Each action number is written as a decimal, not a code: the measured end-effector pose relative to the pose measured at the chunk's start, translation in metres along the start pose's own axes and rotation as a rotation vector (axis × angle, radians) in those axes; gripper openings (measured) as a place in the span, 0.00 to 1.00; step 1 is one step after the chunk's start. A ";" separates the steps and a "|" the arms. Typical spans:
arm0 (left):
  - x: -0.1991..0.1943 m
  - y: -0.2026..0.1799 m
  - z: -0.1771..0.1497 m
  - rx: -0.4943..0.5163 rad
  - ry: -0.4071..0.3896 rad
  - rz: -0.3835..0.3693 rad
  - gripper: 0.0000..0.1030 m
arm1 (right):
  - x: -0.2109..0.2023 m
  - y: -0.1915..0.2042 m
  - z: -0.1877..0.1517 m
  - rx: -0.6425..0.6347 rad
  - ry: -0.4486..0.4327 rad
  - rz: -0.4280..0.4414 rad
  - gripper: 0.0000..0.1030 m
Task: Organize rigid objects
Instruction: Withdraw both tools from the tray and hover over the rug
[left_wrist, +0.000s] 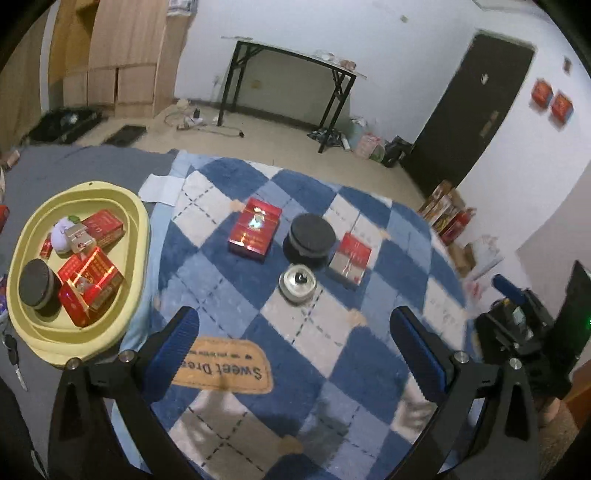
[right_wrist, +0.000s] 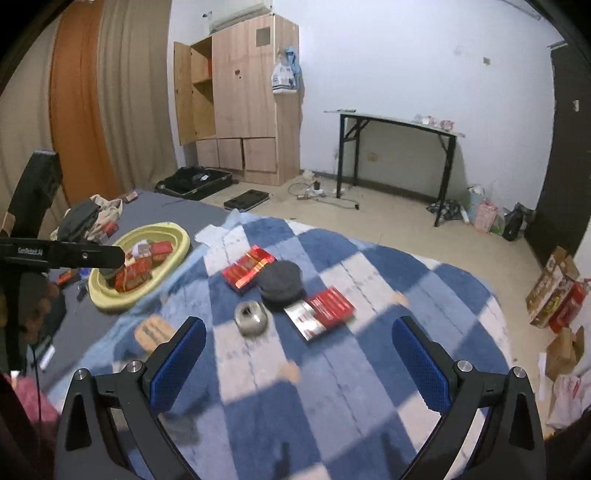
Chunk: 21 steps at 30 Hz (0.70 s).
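On the blue and white checked rug (left_wrist: 303, 332) lie a red box (left_wrist: 254, 230), a black round tin (left_wrist: 310, 236), a small silver tin (left_wrist: 298, 282) and a red and silver box (left_wrist: 350, 258). A yellow basin (left_wrist: 22, 229) at the left holds several red boxes, a black tin and a small white object. My left gripper (left_wrist: 295, 350) hangs open and empty above the rug's near part. In the right wrist view the same red box (right_wrist: 248, 270), black tin (right_wrist: 280, 280), silver tin (right_wrist: 252, 316) and red and silver box (right_wrist: 320, 312) lie ahead of my open, empty right gripper (right_wrist: 299, 363).
The basin (right_wrist: 177, 236) sits on a grey sheet at the rug's left. The other gripper's body (left_wrist: 524, 332) shows at the right edge. A black folding table (right_wrist: 399, 147), a wooden wardrobe (right_wrist: 243, 96), a suitcase and cardboard boxes (right_wrist: 554, 295) stand on the floor beyond.
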<state>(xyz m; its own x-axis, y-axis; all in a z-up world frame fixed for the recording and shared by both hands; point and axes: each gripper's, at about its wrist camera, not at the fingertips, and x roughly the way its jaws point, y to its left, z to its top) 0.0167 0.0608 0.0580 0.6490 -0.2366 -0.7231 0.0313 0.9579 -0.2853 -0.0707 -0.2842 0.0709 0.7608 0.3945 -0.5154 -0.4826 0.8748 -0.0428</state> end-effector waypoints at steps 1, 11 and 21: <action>0.007 -0.004 -0.006 0.009 0.020 0.019 1.00 | -0.003 -0.005 -0.016 0.012 -0.010 -0.011 1.00; 0.044 -0.016 -0.018 0.103 0.037 0.070 1.00 | 0.041 -0.024 -0.017 0.067 0.029 0.060 1.00; 0.062 -0.005 -0.023 0.044 0.068 0.090 1.00 | 0.077 -0.016 -0.022 0.030 0.092 0.044 1.00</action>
<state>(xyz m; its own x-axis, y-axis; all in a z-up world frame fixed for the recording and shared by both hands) 0.0394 0.0372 0.0005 0.5978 -0.1580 -0.7859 0.0094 0.9817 -0.1902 -0.0139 -0.2742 0.0136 0.6952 0.4061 -0.5931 -0.5005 0.8657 0.0062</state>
